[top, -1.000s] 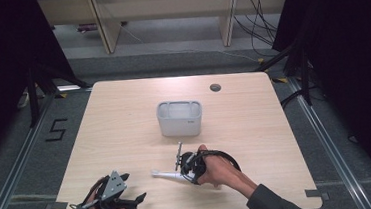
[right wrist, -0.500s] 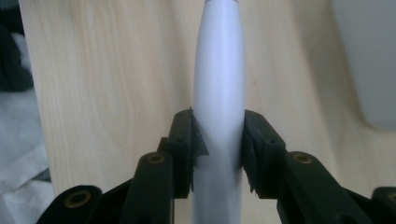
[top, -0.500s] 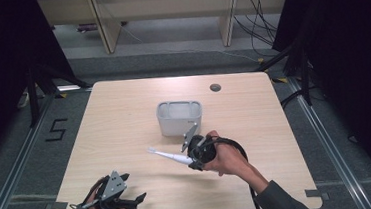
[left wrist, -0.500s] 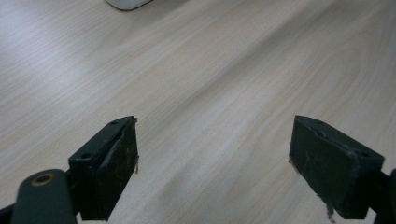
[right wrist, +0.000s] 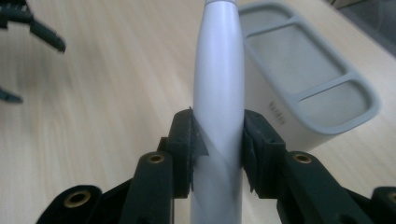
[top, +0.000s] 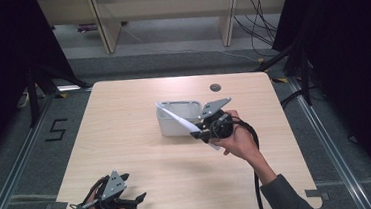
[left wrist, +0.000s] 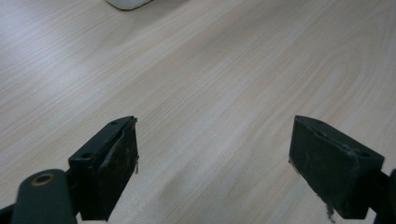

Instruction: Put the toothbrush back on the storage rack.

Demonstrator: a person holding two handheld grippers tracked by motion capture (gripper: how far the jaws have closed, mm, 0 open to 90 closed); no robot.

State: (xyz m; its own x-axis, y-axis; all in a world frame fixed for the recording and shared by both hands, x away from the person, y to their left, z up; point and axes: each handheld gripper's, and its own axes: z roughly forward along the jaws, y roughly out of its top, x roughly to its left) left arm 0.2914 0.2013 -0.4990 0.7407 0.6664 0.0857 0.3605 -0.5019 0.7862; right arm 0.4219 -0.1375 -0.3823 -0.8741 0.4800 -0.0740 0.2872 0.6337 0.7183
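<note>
The right gripper (top: 206, 129) pinched a white toothbrush handle (right wrist: 218, 93) between its jaws, long axis pointing up-left over the grey compartmented holder (top: 177, 116) just beside it. The left gripper (top: 114, 198), jaws spread and empty, rested well apart at the table's near edge.

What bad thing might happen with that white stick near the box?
The white stick is smooth and pinched only near one end by the right gripper, so it might slip or swivel. Its long free end reaches over the grey box and could knock the rim or miss the compartments.
</note>
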